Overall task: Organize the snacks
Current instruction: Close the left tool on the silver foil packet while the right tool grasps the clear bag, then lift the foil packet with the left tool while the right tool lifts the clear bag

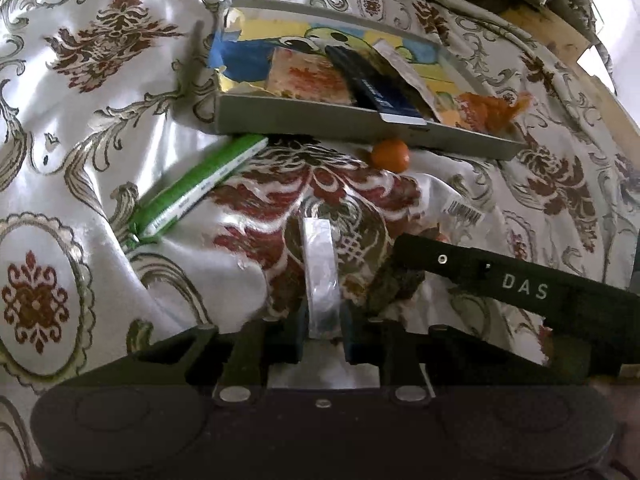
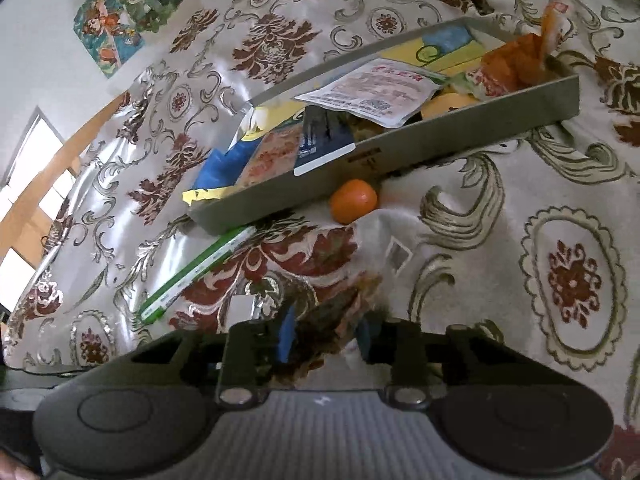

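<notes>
Lying beside the tray (image 1: 320, 124): tangerine (image 1: 390, 155) (touching), green packet (image 1: 200, 188).

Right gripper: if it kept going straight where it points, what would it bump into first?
The right gripper has the clear bag between its fingers, so that comes first. Past the bag, the orange sits nearly straight ahead, just in front of the tray, though depth is hard to judge.

Both grippers tilt downward. The left gripper (image 1: 323, 332) has its jaws nearly together, pads pressed on a silvery packet edge. The right gripper (image 2: 326, 338) stands slightly wider (its arm crosses the left view), jaws on the same clear packet's dark contents.
</notes>
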